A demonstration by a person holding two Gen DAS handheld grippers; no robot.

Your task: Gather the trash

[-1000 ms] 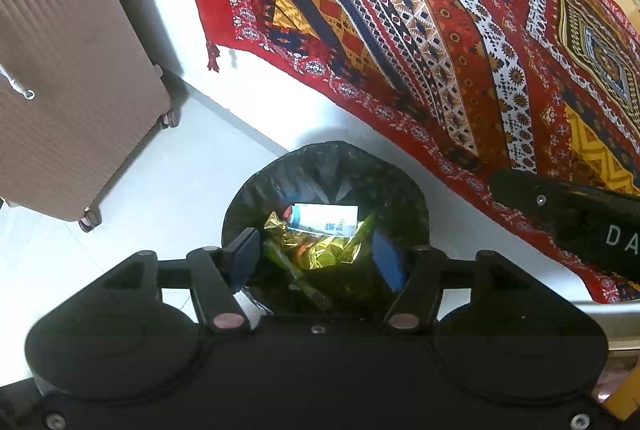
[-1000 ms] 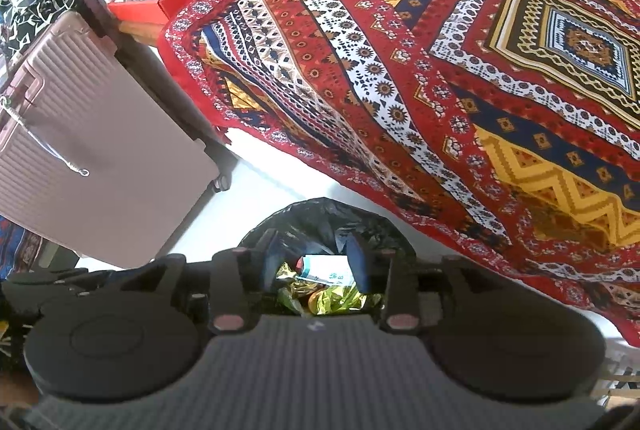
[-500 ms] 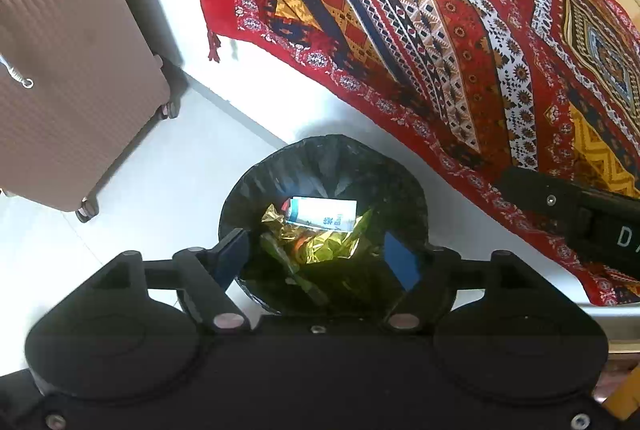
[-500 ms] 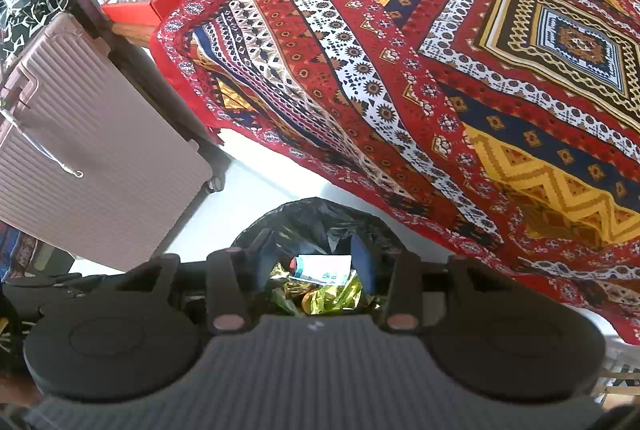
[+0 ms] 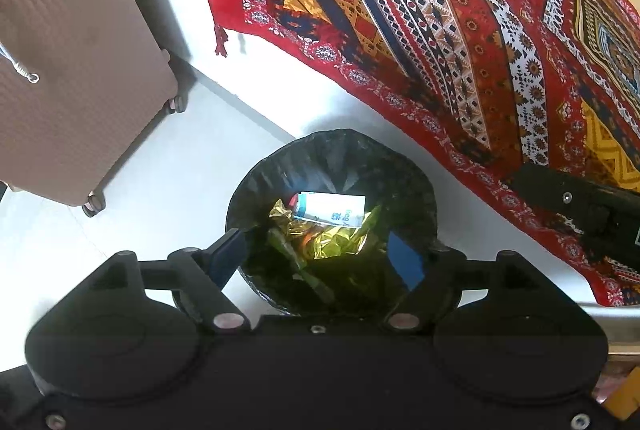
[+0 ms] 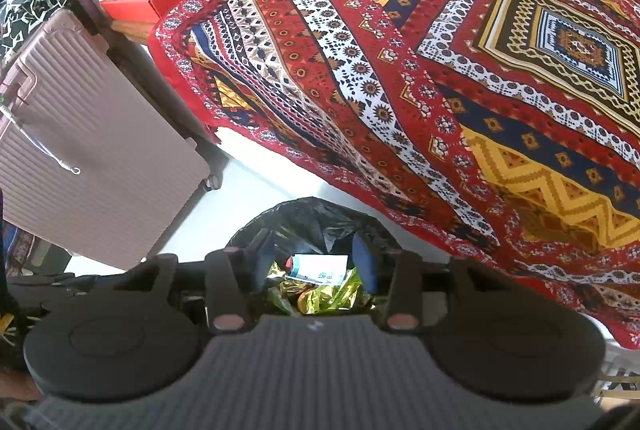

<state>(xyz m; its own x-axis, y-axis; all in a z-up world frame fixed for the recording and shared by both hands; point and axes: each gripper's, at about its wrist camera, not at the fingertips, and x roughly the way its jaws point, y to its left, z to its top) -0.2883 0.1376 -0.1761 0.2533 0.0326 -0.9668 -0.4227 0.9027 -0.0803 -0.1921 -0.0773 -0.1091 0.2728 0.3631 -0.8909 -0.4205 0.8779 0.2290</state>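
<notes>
The left tongs' body covers the near rim of the bin (image 5: pixel 336 158), and the right tongs' body hides most of it (image 6: pixel 316 218), leaving only a strip of wrappers showing. The print on the white packet (image 5: pixel 332 210) is too small to read. The pink suitcase (image 5: pixel 72 70) runs off the left edge, and the patterned cloth (image 5: pixel 440 30) conceals whatever it drapes.

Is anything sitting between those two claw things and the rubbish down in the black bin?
Nothing visible does. Both the left gripper and the right gripper hang over the open bin, with no lid on it. The left jaws are opening, with nothing between them. The white packet and gold foil wrapper lie uncovered inside.
</notes>
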